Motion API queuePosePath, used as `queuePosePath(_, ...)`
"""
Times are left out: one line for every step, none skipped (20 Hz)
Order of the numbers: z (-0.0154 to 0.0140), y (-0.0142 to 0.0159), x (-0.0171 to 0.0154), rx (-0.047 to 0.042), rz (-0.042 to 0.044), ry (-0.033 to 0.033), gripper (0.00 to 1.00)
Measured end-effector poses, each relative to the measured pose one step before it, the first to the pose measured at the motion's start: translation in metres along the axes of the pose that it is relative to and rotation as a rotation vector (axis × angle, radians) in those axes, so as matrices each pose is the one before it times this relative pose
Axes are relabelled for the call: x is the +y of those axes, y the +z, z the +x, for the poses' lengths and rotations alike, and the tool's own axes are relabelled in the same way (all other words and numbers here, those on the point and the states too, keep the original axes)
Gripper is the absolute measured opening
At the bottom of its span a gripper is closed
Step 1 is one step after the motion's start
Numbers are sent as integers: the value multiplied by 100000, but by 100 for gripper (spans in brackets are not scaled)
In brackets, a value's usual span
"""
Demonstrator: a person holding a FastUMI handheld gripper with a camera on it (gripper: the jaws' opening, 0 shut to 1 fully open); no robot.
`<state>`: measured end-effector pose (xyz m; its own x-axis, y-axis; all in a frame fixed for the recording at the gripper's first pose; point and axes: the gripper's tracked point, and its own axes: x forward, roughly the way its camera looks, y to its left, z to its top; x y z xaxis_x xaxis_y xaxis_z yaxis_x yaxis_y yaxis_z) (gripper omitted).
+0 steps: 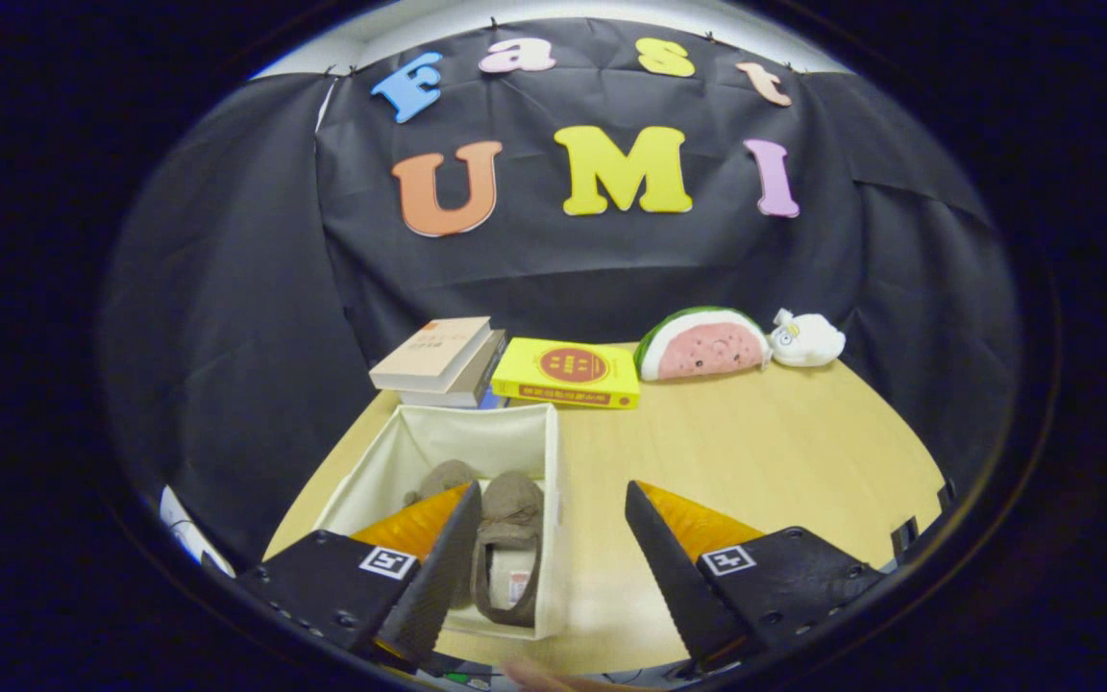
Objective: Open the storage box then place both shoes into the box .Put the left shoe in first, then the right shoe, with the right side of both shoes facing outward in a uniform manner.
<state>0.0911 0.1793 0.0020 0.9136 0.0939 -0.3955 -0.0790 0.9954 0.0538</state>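
Open, empty gripper [551,507] hovers near the white storage box [553,452] (lid off) on the wooden table [755,452]. Both brown shoes [507,538] lie inside, by the left finger.

Light: even and soft, cast from overhead
Shadows: faint on the table [765,442]
Focus: sharp throughout
Edges: strongly bent by fisheye distortion

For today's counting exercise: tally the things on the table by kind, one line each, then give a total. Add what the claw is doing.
Books: 3, a stack of two plus a yellow one
Plush toys: 2, watermelon, white animal
Storage boxes: 1
Shoes: 2, in the box
Total: 8
The claw is open, holding nothing.
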Motion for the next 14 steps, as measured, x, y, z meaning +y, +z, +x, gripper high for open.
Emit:
queuePosePath(-678, 727, -785, -4538, -272, -693, 95)
queuePosePath(-590, 795, -751, -4248, 37, -547, 97)
queuePosePath(-769, 978, -1367, -5316, 445, -2095, 97)
queuePosePath(-734, 1077, -1258, -6418, 754, -1438, 97)
queuePosePath(-623, 901, -1147, -5236, 126, -1411, 96)
queuePosePath(-593, 541, -1212, -3902, -504, -1274, 96)
queuePosePath(-548, 207, -1150, -2732, -713, -1128, 96)
queuePosePath(-468, 225, -1075, -2036, -275, -1395, 96)
queuePosePath(-367, 144, -1317, -2419, -242, -1946, 96)
queuePosePath(-246, 42, -1239, -2119, -805, -2454, 96)
queuePosePath(-360, -165, -1525, -2400, -943, -3173, 96)
queuePosePath(-352, -47, -872, -2719, -511, -1517, 96)
queuePosePath(-481, -236, -550, -2894, 52, 533, 96)
queuePosePath(-521, -328, -361, -1865, -95, 902, 96)
